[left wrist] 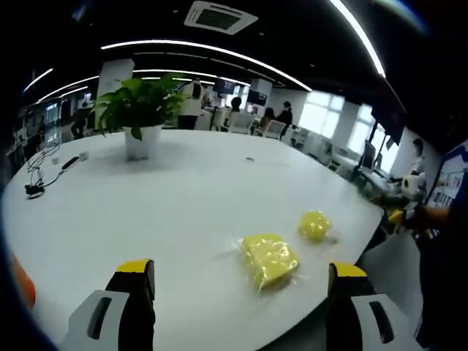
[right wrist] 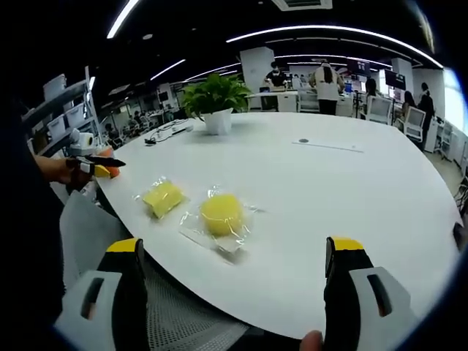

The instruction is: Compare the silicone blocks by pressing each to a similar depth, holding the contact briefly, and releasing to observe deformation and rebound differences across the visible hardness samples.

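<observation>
**Inspector A:** State of the samples?

**Inspector B:** Two pieces near the rim of the large white oval table (right wrist: 351,183). A flat yellow rectangular silicone block in a clear plastic wrapper (right wrist: 163,197) and, just beside it, a rounded yellow silicone block, also in clear wrap (right wrist: 221,214). In the left gripper view the same pair shows as the rectangular block (left wrist: 269,259) and the rounded block (left wrist: 315,225). Neither is touched.

**Inspector A:** Grippers?

**Inspector B:** The left gripper (left wrist: 241,292) has its yellow-tipped jaws spread wide, holding nothing, short of the table edge. The right gripper (right wrist: 232,281) likewise stands wide and empty, hanging over a grey mesh chair back (right wrist: 183,322) below the rim.

**Inspector A:** Risks?

**Inspector B:** In my judgement, three. The loose film may slide on the smooth top, so a slanted press could skate a block off the nearby edge. Wrinkled wrap may mask the true rebound. The rounded piece may roll under an off-centre press, spoiling equal depth.

**Inspector A:** Anything else?

**Inspector B:** A green potted plant in a white pot (left wrist: 140,110) stands well apart; no hazard.
</observation>
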The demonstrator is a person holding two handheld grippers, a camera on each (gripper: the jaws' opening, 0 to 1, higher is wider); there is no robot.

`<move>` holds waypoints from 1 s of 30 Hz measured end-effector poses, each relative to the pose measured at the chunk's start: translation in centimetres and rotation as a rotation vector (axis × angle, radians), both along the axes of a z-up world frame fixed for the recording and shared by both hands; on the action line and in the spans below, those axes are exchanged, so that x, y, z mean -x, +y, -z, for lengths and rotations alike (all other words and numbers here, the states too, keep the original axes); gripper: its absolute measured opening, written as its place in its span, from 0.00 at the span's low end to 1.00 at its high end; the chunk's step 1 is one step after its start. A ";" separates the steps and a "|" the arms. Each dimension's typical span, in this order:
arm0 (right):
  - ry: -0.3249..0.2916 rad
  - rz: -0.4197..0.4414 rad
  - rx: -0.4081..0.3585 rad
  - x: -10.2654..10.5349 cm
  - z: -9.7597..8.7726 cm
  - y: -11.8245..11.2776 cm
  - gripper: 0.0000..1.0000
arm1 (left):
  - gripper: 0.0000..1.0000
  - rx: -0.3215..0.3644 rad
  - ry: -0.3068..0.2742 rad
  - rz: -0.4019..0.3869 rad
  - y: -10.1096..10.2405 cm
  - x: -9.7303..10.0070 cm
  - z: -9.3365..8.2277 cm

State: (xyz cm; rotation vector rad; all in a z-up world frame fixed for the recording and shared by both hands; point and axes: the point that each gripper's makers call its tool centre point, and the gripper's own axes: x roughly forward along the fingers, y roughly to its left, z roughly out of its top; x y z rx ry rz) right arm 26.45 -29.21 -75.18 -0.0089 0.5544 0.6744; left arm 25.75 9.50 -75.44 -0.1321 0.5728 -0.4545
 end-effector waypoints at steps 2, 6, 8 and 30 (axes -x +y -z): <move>0.007 0.004 -0.004 0.1 0.1 -0.1 0.96 | 1.00 0.009 0.010 -0.005 -0.2 0.0 0.0; -0.001 -0.001 -0.013 0.1 0.2 0.1 0.96 | 1.00 0.026 0.001 -0.007 -0.9 -0.1 -0.3; 0.012 -0.007 -0.018 0.2 0.6 0.1 0.96 | 1.00 0.031 0.008 -0.013 -1.2 -0.3 -0.2; 0.013 -0.072 -0.054 -0.7 1.3 -0.6 0.96 | 1.00 0.224 0.013 0.010 -10.3 -7.6 -1.5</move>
